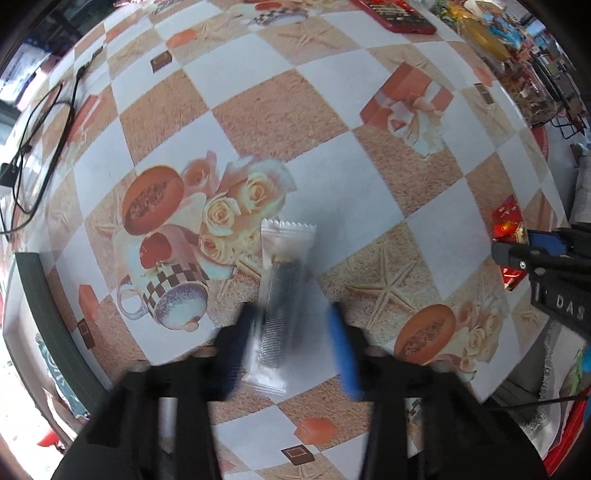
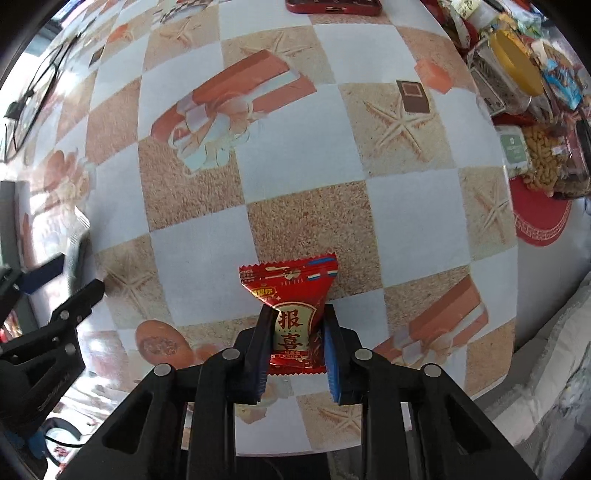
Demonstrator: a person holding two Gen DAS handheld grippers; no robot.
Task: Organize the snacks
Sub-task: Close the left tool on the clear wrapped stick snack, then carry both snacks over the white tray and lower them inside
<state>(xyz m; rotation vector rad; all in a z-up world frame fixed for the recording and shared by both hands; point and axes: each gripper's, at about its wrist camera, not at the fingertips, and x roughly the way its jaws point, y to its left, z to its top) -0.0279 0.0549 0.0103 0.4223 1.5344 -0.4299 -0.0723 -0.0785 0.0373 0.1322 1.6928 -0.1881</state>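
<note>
A clear packet (image 1: 284,266) with a dark ridged bar inside lies flat on the checkered tablecloth (image 1: 277,110). My left gripper (image 1: 291,343) points down over the packet's near half. Its blurred fingers stand on either side, with a small gap showing at the blue pad (image 1: 341,350). A red packet with gold characters (image 2: 288,280) is pinched at its lower half between the pads of my right gripper (image 2: 297,332), which is shut on it. In the left wrist view, the right gripper (image 1: 517,254) and the red packet (image 1: 508,221) appear at the right edge.
A red box (image 2: 332,5) lies at the table's far edge. A yellow-lidded jar (image 2: 517,70), a bag of puffed snacks (image 2: 543,162) and a red round mat (image 2: 539,221) crowd the right side. Black cables (image 1: 37,140) trail at the left edge.
</note>
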